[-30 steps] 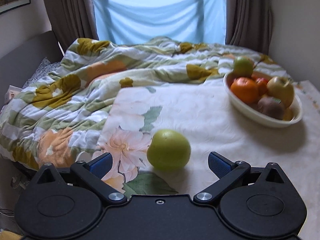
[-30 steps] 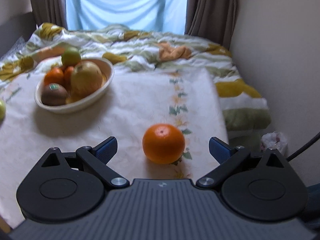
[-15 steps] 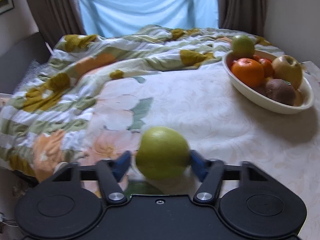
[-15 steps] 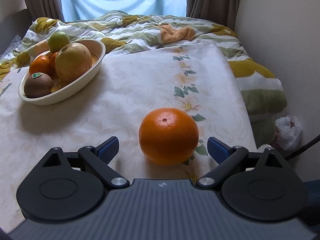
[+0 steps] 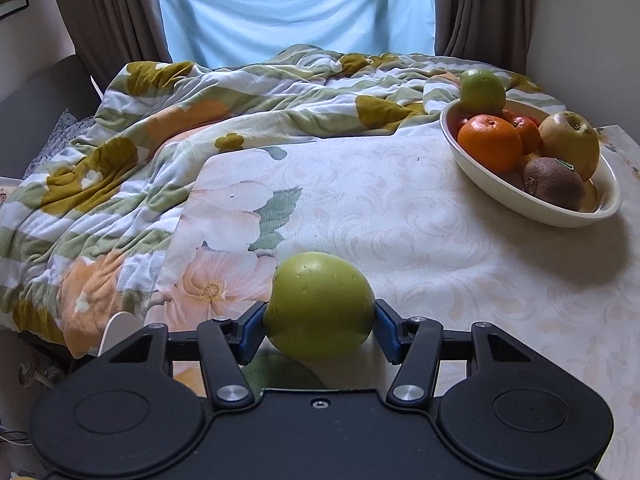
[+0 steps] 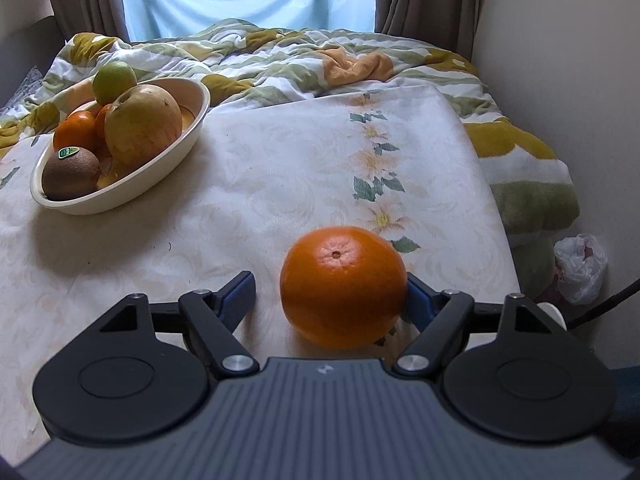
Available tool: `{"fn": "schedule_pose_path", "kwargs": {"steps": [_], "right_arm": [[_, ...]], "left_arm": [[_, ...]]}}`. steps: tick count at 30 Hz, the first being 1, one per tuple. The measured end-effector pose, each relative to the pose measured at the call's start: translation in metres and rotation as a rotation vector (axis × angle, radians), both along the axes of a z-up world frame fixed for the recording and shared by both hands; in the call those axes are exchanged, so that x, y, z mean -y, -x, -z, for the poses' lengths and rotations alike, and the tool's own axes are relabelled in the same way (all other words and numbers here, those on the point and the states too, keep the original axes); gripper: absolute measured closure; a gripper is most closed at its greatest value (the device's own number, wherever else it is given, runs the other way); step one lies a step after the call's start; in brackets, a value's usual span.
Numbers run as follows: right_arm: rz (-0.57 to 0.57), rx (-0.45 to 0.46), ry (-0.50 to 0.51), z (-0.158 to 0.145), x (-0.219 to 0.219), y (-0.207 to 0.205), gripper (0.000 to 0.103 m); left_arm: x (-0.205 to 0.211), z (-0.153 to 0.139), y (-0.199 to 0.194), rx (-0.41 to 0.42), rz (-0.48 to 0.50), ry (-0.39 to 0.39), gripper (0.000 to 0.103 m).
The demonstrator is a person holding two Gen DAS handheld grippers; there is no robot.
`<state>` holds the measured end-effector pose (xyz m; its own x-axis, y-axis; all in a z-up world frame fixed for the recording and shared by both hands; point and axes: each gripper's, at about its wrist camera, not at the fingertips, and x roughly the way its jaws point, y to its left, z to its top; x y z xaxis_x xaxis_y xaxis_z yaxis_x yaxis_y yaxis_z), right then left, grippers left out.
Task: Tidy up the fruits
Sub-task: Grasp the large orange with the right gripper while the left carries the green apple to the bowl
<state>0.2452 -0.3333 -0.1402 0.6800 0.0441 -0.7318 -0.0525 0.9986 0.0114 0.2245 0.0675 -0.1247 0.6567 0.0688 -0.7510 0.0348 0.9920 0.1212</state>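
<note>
My left gripper is shut on a green apple, both blue pads pressed to its sides, just above the floral cloth. My right gripper is open around an orange that rests on the cloth; the right pad touches it and a gap shows at the left pad. A cream oval bowl stands at the right in the left wrist view and at the left in the right wrist view. It holds a lime, oranges, a yellow apple and a kiwi.
A rumpled floral quilt lies behind and left of the cloth-covered surface. A wall runs close along the right side. A white plastic bag lies on the floor by it. Curtains and a window stand at the back.
My left gripper closed on the green apple and raised it slightly. My right gripper moved forward around the orange and its jaws narrowed, the right pad reaching the fruit.
</note>
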Motion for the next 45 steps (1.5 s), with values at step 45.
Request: {"fn": "schedule_pose_path", "kwargs": {"steps": [45], "right_arm": [[-0.156,0.128,-0.060,-0.152,-0.063,-0.006,0.028]], "left_arm": [[0.081,-0.134,-0.024,0.146,0.136,0.130,0.043]]}}
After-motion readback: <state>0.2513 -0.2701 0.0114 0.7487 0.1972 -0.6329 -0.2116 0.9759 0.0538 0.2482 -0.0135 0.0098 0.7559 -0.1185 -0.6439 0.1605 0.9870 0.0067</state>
